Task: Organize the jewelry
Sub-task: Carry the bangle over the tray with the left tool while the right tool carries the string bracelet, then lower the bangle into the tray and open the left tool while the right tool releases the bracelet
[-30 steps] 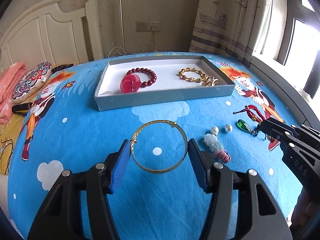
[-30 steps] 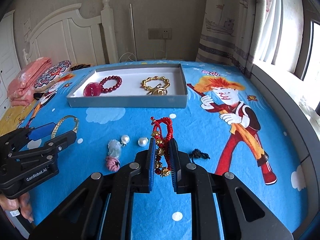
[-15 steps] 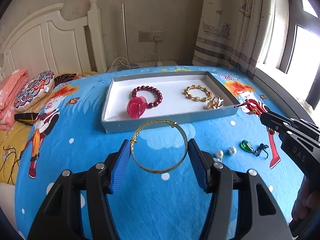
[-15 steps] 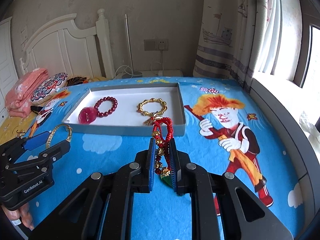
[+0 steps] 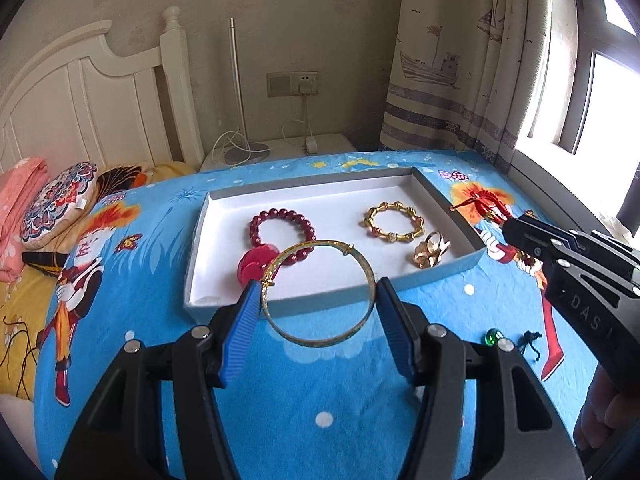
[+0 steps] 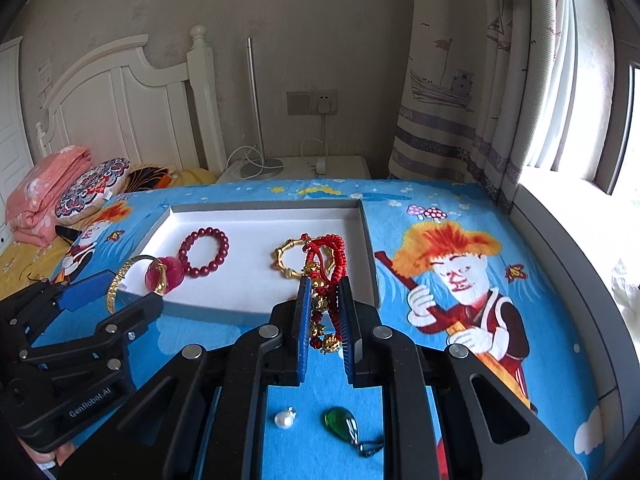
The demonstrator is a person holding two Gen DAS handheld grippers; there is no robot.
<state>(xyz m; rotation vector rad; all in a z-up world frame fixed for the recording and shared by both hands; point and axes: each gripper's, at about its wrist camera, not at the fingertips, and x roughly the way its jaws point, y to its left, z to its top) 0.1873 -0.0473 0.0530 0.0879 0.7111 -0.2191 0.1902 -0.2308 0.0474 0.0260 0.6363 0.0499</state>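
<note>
Two pieces of jewelry are in the air, each carried toward the grey tray (image 5: 436, 276) on the bed, so both can be set down with the pieces already there. The left hand-held gripper (image 5: 316, 312) spans a gold bangle (image 5: 320, 292) across its width, the blue pads pressing on opposite sides of the ring, which keeps the hoop flat and open as it hangs over the tray's near wall. The right hand-held gripper (image 6: 324, 316) is closed narrow on a red cord bracelet with gold beads (image 6: 326, 276), pinching the lower part so the loop stands up above the fingers, close to the tray's near right corner. Inside the tray lie a dark red bead bracelet (image 5: 280, 226) with a red disc charm, a gold link bracelet (image 5: 394, 222) and a small gold ornament (image 5: 432, 248), spread apart. Outside the tray, on the blue sheet (image 6: 400, 208) toward the grippers, a pearl (image 6: 284, 418) and a green pendant (image 6: 340, 422) wait their turn.
</note>
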